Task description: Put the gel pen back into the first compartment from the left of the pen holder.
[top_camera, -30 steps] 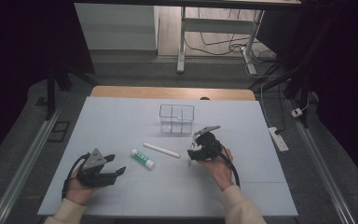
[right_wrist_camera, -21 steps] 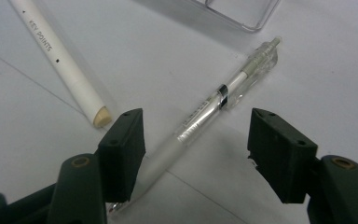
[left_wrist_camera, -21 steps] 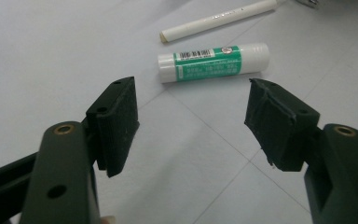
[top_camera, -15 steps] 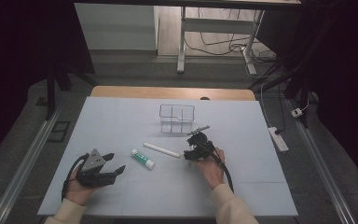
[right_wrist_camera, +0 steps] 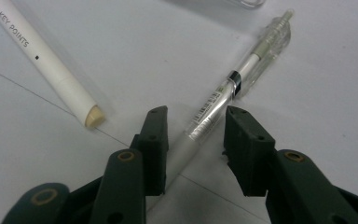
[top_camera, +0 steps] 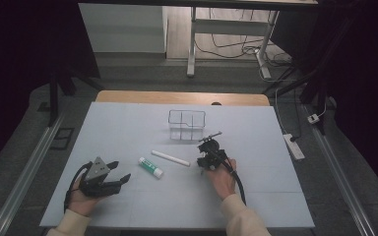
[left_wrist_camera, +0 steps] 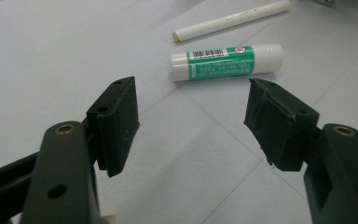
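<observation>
Counts, placed from wire basket (top_camera: 187,124) on surface (top_camera: 128,123):
- wire basket: one, two compartments
- clear pen (right_wrist_camera: 233,88): one, just in front of basket, toward right
- white marker (top_camera: 170,158): one, in front of basket
- green-labelled glue stick (top_camera: 150,167): one, in front of basket, beyond marker, toward left
- claws: two, left claw (top_camera: 119,173), right claw (top_camera: 210,153)

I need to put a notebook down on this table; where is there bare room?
The white table is bare left of the clear wire-rimmed organiser and right of it. It is crowded mid-table around the green-labelled glue stick, white marker and clear pen.
</observation>
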